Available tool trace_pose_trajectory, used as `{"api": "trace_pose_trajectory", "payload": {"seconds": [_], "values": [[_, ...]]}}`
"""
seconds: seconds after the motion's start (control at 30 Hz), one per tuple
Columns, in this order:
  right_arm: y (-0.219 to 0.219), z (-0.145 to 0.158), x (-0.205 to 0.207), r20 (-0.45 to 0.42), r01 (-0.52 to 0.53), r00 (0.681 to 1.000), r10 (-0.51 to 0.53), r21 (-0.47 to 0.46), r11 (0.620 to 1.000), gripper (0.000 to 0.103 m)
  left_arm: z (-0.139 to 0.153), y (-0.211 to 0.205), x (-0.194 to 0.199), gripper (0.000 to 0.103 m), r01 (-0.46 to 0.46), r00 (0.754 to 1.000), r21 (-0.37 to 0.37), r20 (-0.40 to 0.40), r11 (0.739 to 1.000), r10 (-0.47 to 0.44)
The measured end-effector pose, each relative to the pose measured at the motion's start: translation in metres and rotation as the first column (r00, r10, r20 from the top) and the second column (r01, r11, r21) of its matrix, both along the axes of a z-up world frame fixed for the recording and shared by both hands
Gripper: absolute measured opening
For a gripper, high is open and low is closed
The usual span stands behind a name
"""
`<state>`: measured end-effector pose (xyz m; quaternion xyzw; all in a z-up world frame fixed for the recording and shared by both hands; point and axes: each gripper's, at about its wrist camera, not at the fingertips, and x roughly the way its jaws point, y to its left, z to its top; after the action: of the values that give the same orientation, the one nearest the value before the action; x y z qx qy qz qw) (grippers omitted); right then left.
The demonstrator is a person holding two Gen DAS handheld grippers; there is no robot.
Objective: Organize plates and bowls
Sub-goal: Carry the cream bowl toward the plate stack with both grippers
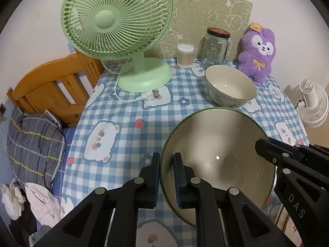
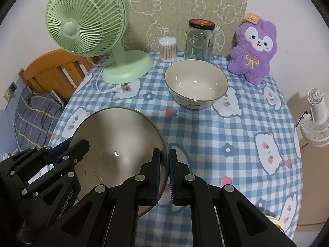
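Fig. — Two-handed carry of a bowl toward its mate on the counter.

Detail: L gripper (image 1: 166, 180) and R gripper (image 2: 164, 178) each have fingers clenched on opposite rim edges of the held bowl (image 1: 218, 154), one finger inside the wall, one outside; bowl appears clear of the counter (image 1: 127, 111), mouth tilted toward the cameras. Second bowl (image 2: 196, 84) sits upright on the checked cloth, ahead of both grippers, well apart from the held one, just in front of the glass jar (image 2: 200, 39) and cotton-swab tub (image 2: 168, 48). Key relation: target lies up and fwd-right of the held bowl in the L view, nearly straight ahead in the R view, so R hand looks nearer. Likely next step: nest held bowl into it. Green fan (image 1: 117, 20) stands clear at left.
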<state>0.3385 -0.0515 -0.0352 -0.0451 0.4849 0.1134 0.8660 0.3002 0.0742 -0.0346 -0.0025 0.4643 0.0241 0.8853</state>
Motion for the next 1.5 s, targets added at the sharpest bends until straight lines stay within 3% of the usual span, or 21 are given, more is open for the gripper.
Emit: {"api": "trace_pose_trajectory", "payload": {"seconds": [0.77,1.5], "values": [[-0.013,0.049,-0.091,0.089,-0.026,0.996,0.026,-0.003,1.000,0.010,0.045,-0.015,-0.083,0.009,-0.004,0.997,0.003,0.075,1.000,0.004],[-0.023,0.033,-0.168,0.059,-0.029,0.998,0.029,-0.004,1.000,0.010,0.033,-0.023,-0.157,0.009,0.041,0.997,-0.004,0.063,0.999,-0.041]]}}
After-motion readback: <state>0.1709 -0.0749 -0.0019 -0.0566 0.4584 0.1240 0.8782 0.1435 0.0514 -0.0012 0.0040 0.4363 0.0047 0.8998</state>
